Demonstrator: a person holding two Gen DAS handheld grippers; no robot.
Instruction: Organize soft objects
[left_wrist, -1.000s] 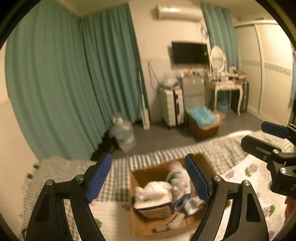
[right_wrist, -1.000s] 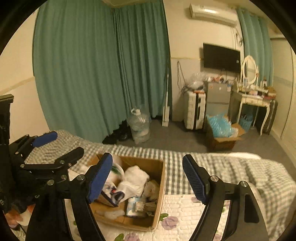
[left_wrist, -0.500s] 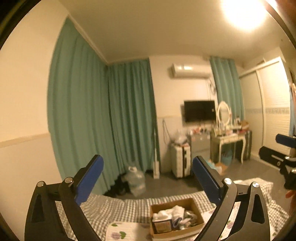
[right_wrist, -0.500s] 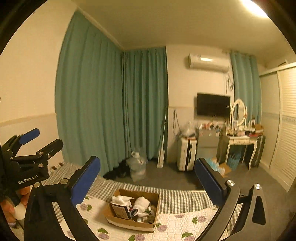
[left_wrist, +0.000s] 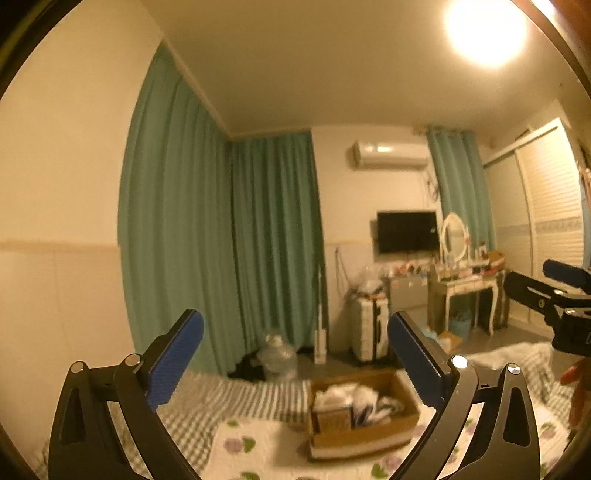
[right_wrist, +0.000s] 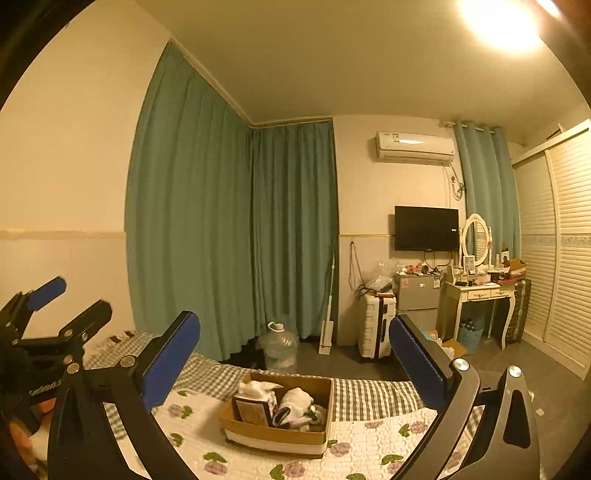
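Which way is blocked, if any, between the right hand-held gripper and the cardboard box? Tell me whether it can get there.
Probably yes. The right hand-held gripper is open and empty, raised well back from the cardboard box on the bed; nothing lies between them.

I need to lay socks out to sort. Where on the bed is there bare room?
Free: floral white quilt right of the brown cardboard box, and left of it. Grey checked blanket behind is bare too. Box itself is crowded.
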